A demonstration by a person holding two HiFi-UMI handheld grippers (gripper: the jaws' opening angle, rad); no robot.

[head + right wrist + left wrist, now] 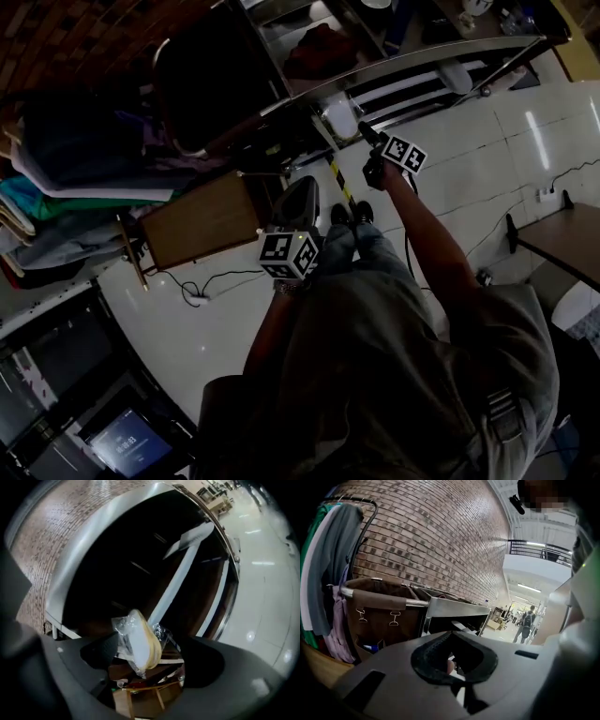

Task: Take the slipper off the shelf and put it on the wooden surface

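In the right gripper view a white slipper point(140, 641) with a yellowish sole, wrapped in clear plastic, stands on edge inside the metal shelf point(93, 541). My right gripper point(150, 660) is open wide, with the slipper between its jaws; it is close to the left jaw, and the pads are not pressing on it. In the head view the right gripper point(366, 133) reaches into the shelf point(412, 56) beside the pale slipper point(337, 117). The left gripper point(300, 192) hovers near the wooden surface point(202, 220). In its own view the left gripper point(457, 681) looks shut and empty.
A clothes rack point(75, 141) with hanging garments stands left of the wooden surface. A brown canvas cart point(379, 611) sits against the brick wall point(440, 536). A cable and power strip point(197, 295) lie on the white floor. A dark table point(562, 239) is at the right.
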